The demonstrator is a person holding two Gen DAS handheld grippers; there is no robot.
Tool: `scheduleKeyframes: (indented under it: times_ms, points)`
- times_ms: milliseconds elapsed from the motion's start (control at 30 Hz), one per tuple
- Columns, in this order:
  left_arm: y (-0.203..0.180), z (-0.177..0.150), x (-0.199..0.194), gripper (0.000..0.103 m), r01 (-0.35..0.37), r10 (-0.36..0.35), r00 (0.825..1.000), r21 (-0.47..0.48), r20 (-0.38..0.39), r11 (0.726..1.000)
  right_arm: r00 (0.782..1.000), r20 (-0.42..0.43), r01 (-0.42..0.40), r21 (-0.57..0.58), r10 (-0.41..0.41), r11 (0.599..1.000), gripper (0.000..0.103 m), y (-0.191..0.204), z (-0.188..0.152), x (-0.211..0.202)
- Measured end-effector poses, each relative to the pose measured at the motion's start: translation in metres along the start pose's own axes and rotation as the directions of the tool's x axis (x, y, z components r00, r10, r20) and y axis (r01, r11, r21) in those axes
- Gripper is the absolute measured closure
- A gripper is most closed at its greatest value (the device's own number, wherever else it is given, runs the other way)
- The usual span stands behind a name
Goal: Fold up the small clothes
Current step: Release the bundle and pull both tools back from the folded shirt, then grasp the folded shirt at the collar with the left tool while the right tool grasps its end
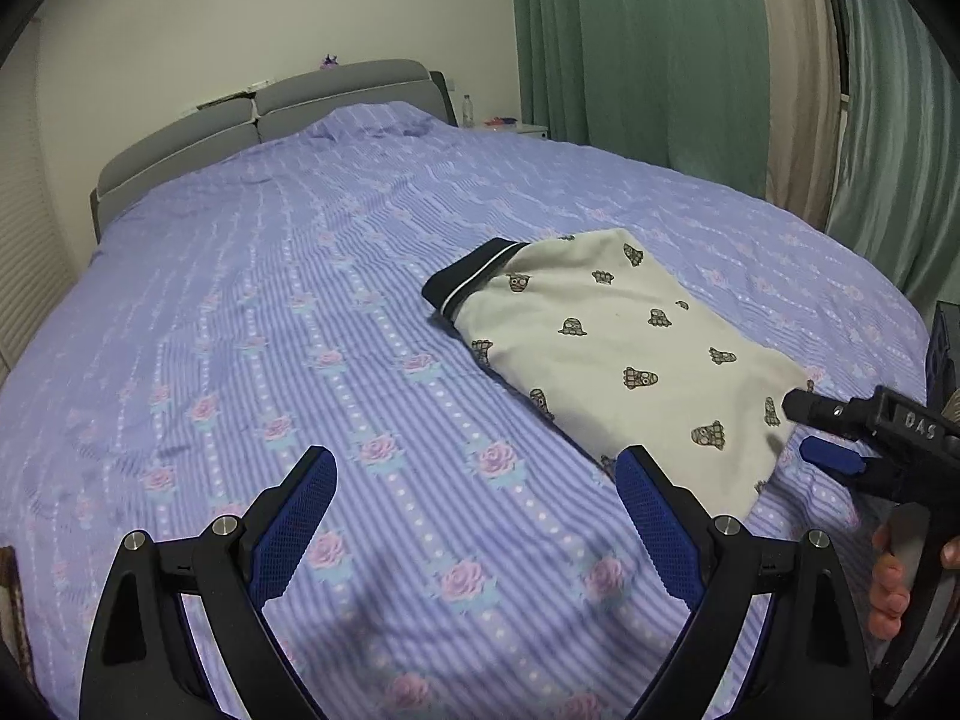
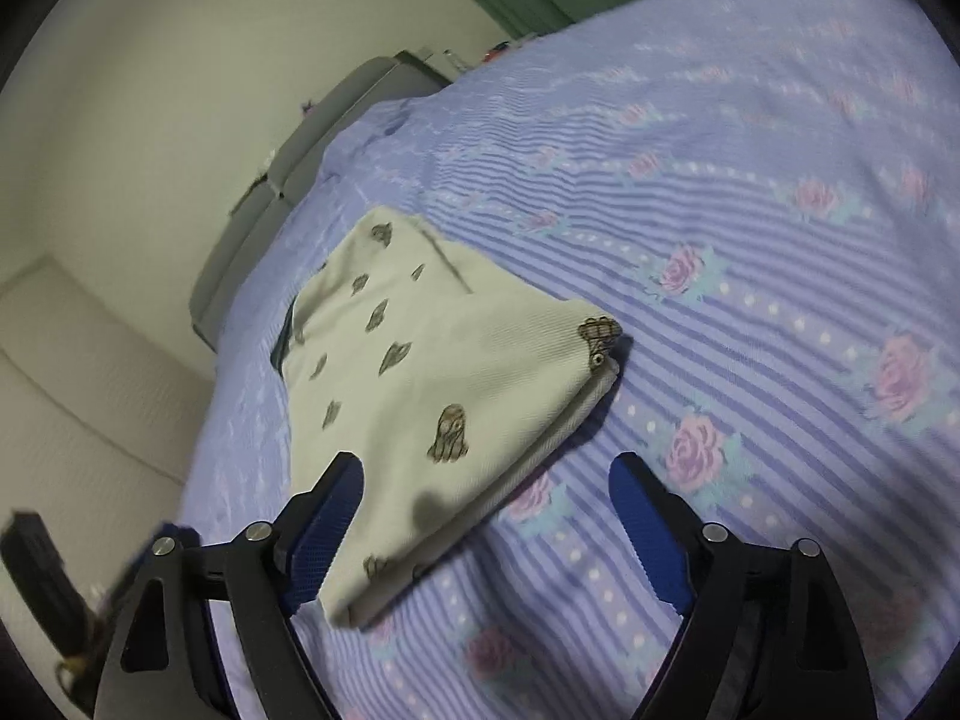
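A small cream garment [image 1: 624, 348] with cartoon prints and a dark waistband lies folded flat on the purple floral bed sheet [image 1: 300, 330]. My left gripper [image 1: 474, 468] is open and empty, low over the sheet, just left of the garment's near corner. My right gripper [image 1: 804, 429] shows at the right edge beside the garment's near right edge. In the right wrist view the right gripper [image 2: 486, 480] is open, its jaws wide apart, with the left finger over the folded garment [image 2: 432, 396] and the right finger over the sheet [image 2: 780, 300].
The grey headboard [image 1: 252, 120] stands at the far end of the bed. Green and beige curtains [image 1: 660, 60] hang on the right. A nightstand with a bottle [image 1: 468, 111] is at the far right corner. A dark crate [image 1: 945, 354] sits at the right edge.
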State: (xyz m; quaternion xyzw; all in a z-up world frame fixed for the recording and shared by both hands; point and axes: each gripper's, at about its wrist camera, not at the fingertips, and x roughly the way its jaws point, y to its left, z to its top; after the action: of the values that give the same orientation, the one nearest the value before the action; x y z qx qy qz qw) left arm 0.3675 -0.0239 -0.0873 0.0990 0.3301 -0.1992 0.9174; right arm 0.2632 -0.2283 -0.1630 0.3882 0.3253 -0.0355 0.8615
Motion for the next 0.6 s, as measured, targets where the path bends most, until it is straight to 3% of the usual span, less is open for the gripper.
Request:
scheduleKeyframes:
  times_ms: [200, 367, 600]
  points:
    - [0.000, 0.008, 0.021, 0.008, 0.018, -0.018, 1.000, -0.006, -0.012, 1.000, 0.998, 0.049, -0.050, 0.041, 0.048, 0.998, 0.000, 0.000, 0.007, 0.017]
    - [0.004, 0.017, 0.045, 0.008, 0.078, -0.079, 0.996, -0.026, -0.034, 0.997, 0.994, 0.102, -0.032, 0.055, 0.027, 0.998, 0.000, 0.005, 0.017, 0.028]
    - [0.027, 0.038, 0.096, 0.008, 0.201, -0.223, 0.971, -0.203, -0.088, 0.958, 0.994, 0.110, -0.032, 0.093, 0.022, 0.995, 0.003, 0.006, 0.028, 0.034]
